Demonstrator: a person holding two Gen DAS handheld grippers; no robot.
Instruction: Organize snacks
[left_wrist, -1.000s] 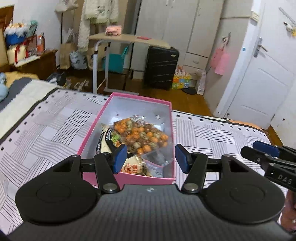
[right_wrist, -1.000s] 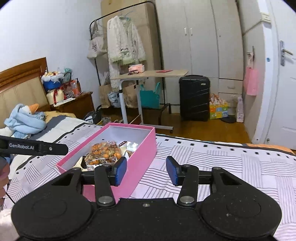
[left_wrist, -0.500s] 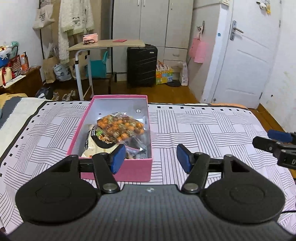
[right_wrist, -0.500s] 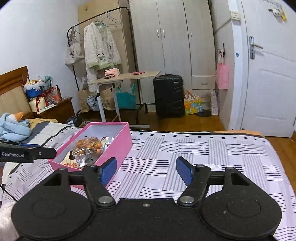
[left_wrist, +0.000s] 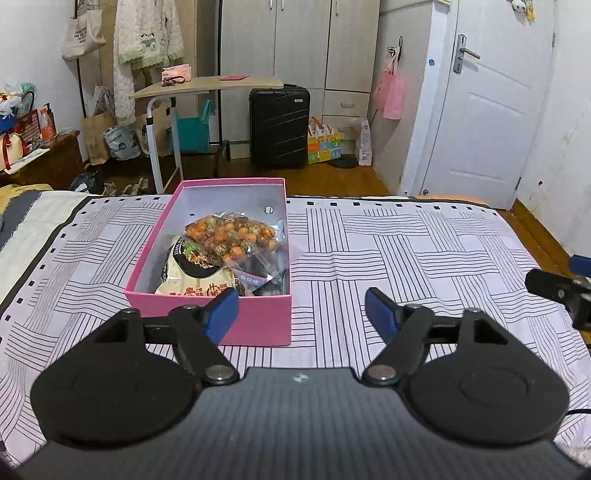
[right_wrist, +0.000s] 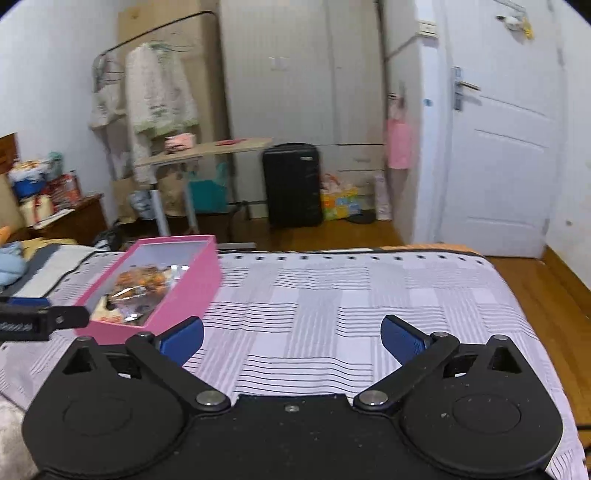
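Nearest in the left wrist view, the left gripper has its two blue-padded black fingers spread wide apart with nothing between them and nothing touching the pads; its left pad overlaps the near wall of the open pink rectangular cardboard box, though whether it touches that wall cannot be told; the right pad sits over bare bedding; at the right edge of that view the tip of the right gripper shows, well apart from the box. In the right wrist view, which is blurred, the right gripper is likewise splayed wide and empty, both pads above the white bedspread with black line-block pattern; the box lies to its near left.

The box rests on the bedspread, left of centre, long axis running away from the grippers; inside, at the near end, lies a cream printed snack packet, and partly on top of it a clear bag of orange and speckled round snacks; the far end of the box shows its bare pale floor.

Beyond the foot of the bed stand a light wooden rolling table, a black hard-shell suitcase, grey wardrobe doors and, far right, a white panelled door.
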